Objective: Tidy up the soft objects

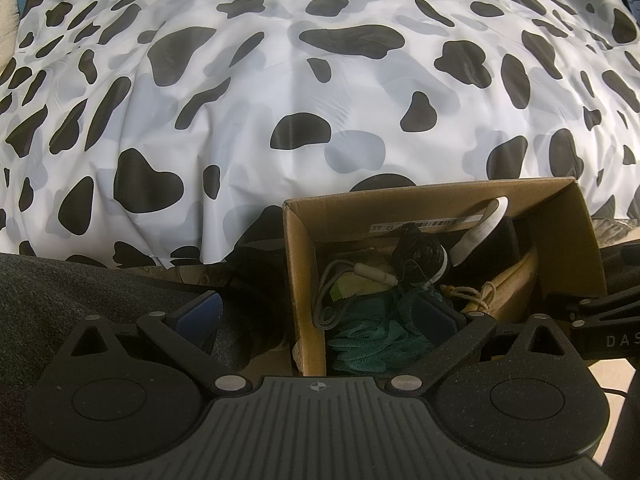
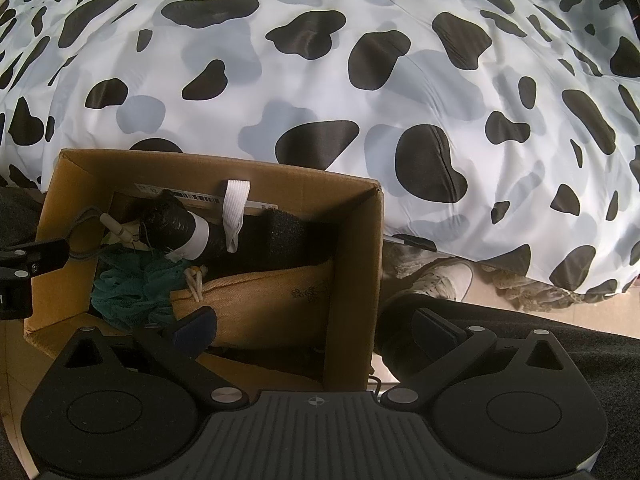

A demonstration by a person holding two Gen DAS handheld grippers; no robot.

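A cardboard box (image 1: 560,232) stands by a bed with a cow-print cover (image 1: 280,80). It holds soft objects: a teal mesh sponge (image 1: 368,340), a tan pouch (image 2: 272,296), a black bundle with a white band (image 2: 180,228), a grey cord (image 1: 328,288) and a white strap (image 2: 236,208). My left gripper (image 1: 316,312) is open, its right finger inside the box over the teal sponge, its left finger outside. My right gripper (image 2: 316,328) is open and straddles the box's right wall (image 2: 352,280), with its left finger above the tan pouch.
The box also shows in the right wrist view (image 2: 60,200), with the left gripper's tip (image 2: 28,260) at its left rim. A shoe (image 2: 440,280) rests on the floor to the right of the box. The bed cover (image 2: 360,80) fills the background.
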